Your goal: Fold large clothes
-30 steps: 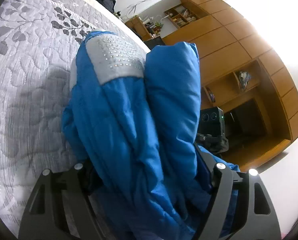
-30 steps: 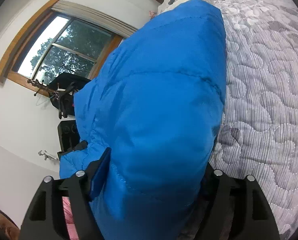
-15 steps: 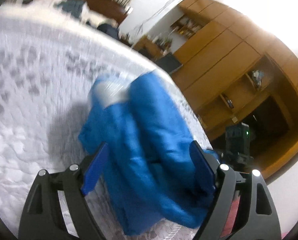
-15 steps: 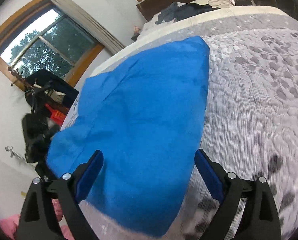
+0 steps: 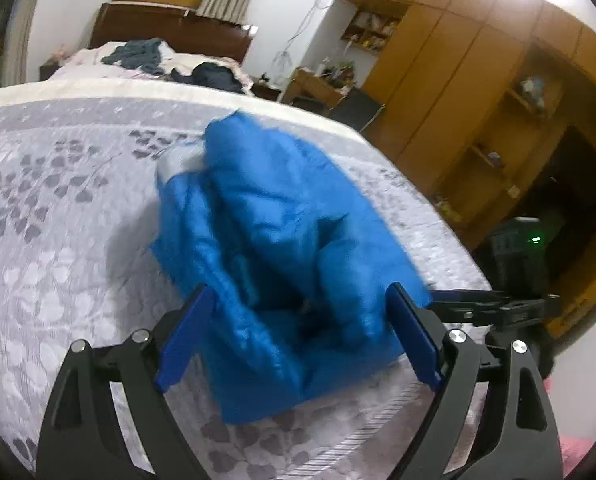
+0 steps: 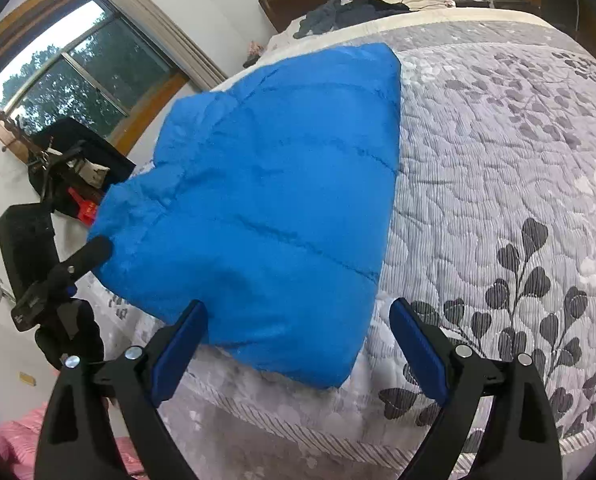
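A blue puffer jacket (image 5: 281, 232) lies folded in a thick bundle on the grey leaf-patterned quilt (image 5: 57, 240), close to the bed's near edge. My left gripper (image 5: 300, 336) is open, just short of the bundle's near end, with its blue pads either side of it and not touching. In the right wrist view the jacket (image 6: 281, 184) shows a smooth quilted side. My right gripper (image 6: 300, 346) is open too, hovering at its near corner above the quilt (image 6: 498, 160). Each gripper shows in the other's view: the right gripper (image 5: 494, 308) and the left gripper (image 6: 57, 276).
Dark clothes (image 5: 145, 54) are piled at the far end of the bed by the headboard. Wooden wardrobes (image 5: 478, 80) stand on one side, a window (image 6: 77, 68) and a black stand (image 6: 25, 236) on the other. A black device with a green light (image 5: 526, 248) sits beside the bed.
Both grippers were shut on the lifted jacket a second ago. They have opened and pulled back, and the jacket now rests folded on the quilt.
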A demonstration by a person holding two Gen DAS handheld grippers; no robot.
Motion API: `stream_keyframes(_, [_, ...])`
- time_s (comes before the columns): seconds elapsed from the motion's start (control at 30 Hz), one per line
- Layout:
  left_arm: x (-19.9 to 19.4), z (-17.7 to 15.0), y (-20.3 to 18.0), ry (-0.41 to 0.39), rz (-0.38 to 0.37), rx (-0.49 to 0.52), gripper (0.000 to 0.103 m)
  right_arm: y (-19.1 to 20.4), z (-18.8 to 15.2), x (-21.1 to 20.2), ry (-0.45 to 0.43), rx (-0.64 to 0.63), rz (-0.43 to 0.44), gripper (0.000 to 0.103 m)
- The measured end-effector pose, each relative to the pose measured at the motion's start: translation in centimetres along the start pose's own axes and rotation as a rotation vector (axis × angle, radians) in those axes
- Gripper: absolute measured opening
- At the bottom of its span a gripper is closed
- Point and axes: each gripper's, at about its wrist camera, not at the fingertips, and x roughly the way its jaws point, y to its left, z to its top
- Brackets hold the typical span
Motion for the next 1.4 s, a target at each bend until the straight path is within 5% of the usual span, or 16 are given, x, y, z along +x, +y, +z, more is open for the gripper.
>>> stream_keyframes(0.23, [-0.5, -1.4, 1.0, 0.013, -0.005, -0.069, 0.087, 0.3, -0.7, -0.8, -0.026, -0.013, -0.020, 0.093])
stream_keyframes(0.43, [-2.9, -2.5, -1.2, 0.006, 0.062, -0.038, 0.091, 2.6, -2.4, -2.7, -0.079, -0.077, -0.240, 0.099])
stream_keyframes(0.8, [-4.5, -4.9, -4.0, 0.036, 0.231, -0.028, 0.098, 5.6, -4.0, -2.8, -0.113, -0.093, -0.419, 0.099])
stream_keyframes(1.4, [-4.9, -6.5, -6.0, 0.063, 0.344, -0.043, 0.098, 7.3, -4.9, -3.3, -0.132, -0.098, -0.436, 0.099])
